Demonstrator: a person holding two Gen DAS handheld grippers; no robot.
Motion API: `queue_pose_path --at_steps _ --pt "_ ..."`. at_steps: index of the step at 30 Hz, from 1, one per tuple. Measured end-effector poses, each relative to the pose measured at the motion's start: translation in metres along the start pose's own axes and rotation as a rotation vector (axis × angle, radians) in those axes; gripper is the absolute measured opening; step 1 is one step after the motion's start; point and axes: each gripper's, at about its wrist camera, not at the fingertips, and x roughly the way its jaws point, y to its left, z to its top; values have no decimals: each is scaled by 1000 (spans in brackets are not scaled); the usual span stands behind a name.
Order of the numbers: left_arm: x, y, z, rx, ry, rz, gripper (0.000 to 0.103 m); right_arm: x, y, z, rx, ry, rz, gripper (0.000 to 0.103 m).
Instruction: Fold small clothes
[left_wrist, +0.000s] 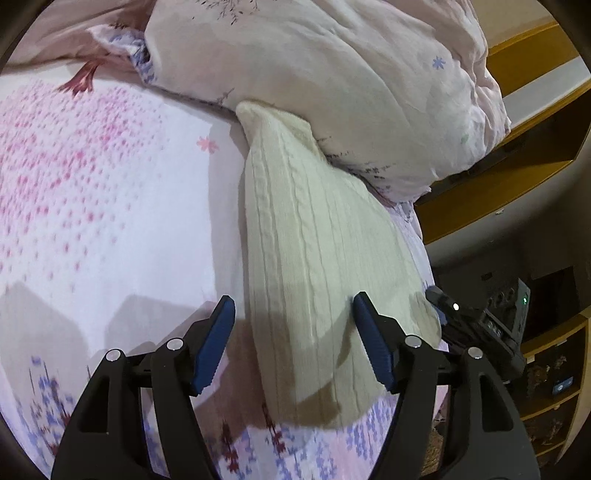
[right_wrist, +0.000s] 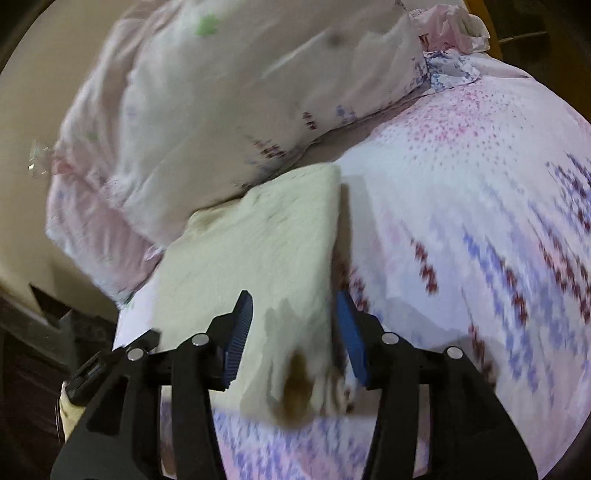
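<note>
A cream cable-knit garment (left_wrist: 314, 240) lies folded in a long strip on the flowered bedsheet (left_wrist: 110, 203), its far end touching the quilt. My left gripper (left_wrist: 293, 306) hovers over its near end, open, blue pads apart and pressing on nothing. The other gripper shows at the right edge of the left wrist view, by the garment's corner. In the right wrist view the same garment (right_wrist: 266, 243) lies ahead, blurred. My right gripper (right_wrist: 295, 306) is open with the garment's near right edge between the pads, which do not press it.
A bunched pale pink quilt (left_wrist: 332, 85) lies along the back of the bed, against the garment. Wooden shelving (left_wrist: 517, 177) stands past the bed's right edge. The quilt (right_wrist: 207, 110) fills the upper left of the right wrist view; the sheet (right_wrist: 461, 221) spreads to the right.
</note>
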Motion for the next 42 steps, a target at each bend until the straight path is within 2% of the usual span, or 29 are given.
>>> queue_pose_path --at_steps 1,3,4,5,8,13,15,17,20,22,28,34,36,37,39,41,42 --pt "-1 0 -4 2 6 -1 67 -2 4 -7 -10 6 2 48" --pt "0 -2 -11 9 14 6 67 1 13 -14 -35 13 -12 40" --pt "1 -3 -14 18 12 15 67 2 16 -21 -63 15 -50 21" --pt "1 -4 -17 38 5 30 67 5 16 -26 -74 19 -70 15" --pt "-1 -8 -24 72 -12 61 66 9 9 -35 -67 17 -82 10" --pt "1 -10 -27 94 -9 77 65 8 2 -40 -62 21 -93 12" --pt "-2 -7 -23 63 4 53 68 5 -1 -36 -42 35 -84 26" --pt "-6 -4 -18 40 12 31 79 1 -6 -30 0 38 -55 50" --pt "-9 -1 -6 11 9 -8 84 -3 -16 -14 82 16 35 69" --pt "-6 0 3 -4 13 -32 84 2 -21 -1 120 24 67 71" --pt "17 5 28 -66 42 -59 84 34 -23 29 156 88 50 71" --pt "38 2 39 -79 64 -95 83 57 -16 38 117 117 52 72" --pt "45 0 41 -76 70 -104 82 61 -15 36 112 126 86 67" --pt "46 -2 41 -72 67 -104 81 64 -15 34 114 141 112 60" --pt "50 -5 41 -61 63 -99 81 67 -15 32 118 140 139 57" --pt "52 -5 42 -64 61 -97 75 72 -14 28 118 154 161 39" --pt "52 -4 41 -69 59 -96 68 73 -14 28 128 151 174 35"
